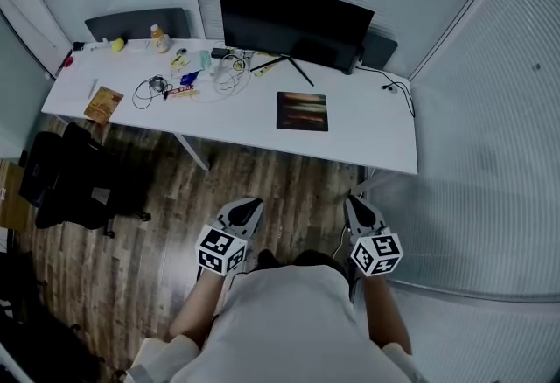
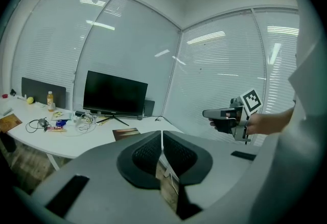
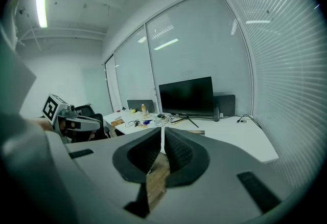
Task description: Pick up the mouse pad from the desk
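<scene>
Two tools up close: left tool (image 1: 249, 205) and right tool (image 1: 353, 203), both pressed together with nothing in them. One mouse pad (image 1: 302, 111) lies flat on the worktop (image 1: 372, 135), well ahead and between them, long axis running left-right. One monitor (image 1: 293, 21) sits beyond it.

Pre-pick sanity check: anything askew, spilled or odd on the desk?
Nothing stands out. The mouse pad lies flat on the desk in front of the monitor, with nothing on it. Loose cables, a bottle and other small things clutter the desk's far end, untidy but nothing spilled.
</scene>
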